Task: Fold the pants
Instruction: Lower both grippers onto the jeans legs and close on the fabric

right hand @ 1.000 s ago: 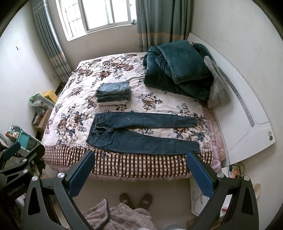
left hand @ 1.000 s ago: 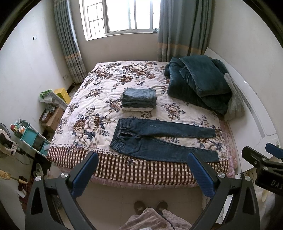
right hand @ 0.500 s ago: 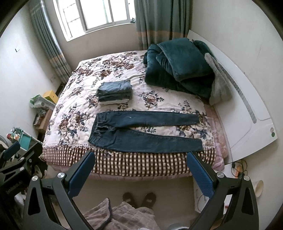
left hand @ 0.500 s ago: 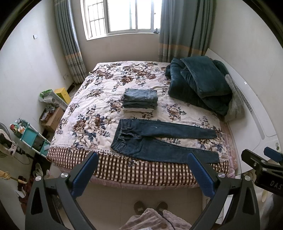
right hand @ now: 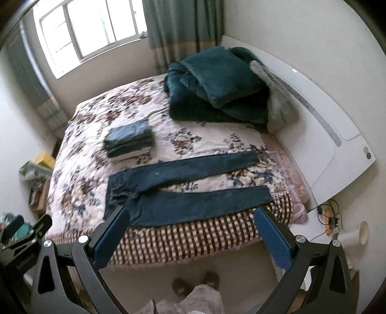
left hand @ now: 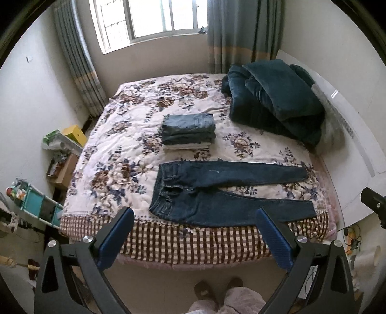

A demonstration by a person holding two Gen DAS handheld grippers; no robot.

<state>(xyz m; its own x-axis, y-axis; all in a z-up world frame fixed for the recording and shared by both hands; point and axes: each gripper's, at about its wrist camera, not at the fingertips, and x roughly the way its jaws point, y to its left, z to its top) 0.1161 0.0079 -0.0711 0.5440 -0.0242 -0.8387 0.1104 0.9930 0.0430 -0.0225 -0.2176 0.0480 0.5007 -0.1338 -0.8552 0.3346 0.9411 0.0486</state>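
On the bed [left hand: 115,154], near its front edge, dark jeans [left hand: 217,190] lie flat, legs spread apart, waist left. Folded pants stack [left hand: 188,131] sits just behind. Left gripper [left hand: 193,231] and right gripper [right hand: 190,229] both hang spread wide, holding nothing, above the floor.

Home bedroom — lived-in, small.
Ahead of the fingers: a bed [left hand: 125,154] w/ floral quilt and checked edge, white headboard [left hand: 349,149] to the right of the fingers, teal blanket [left hand: 277,101] heaped by it, folded clothes stack [left hand: 188,131] mid-bed. Beyond the bed, a window [left hand: 149,19] w/ grey-green curtains [left hand: 241,31]. Left of the fingers — a shelf rack [left hand: 36,205] and boxes [left hand: 65,166] on the floor along the wall; slippered feet [left hand: 217,289] below the fingers.
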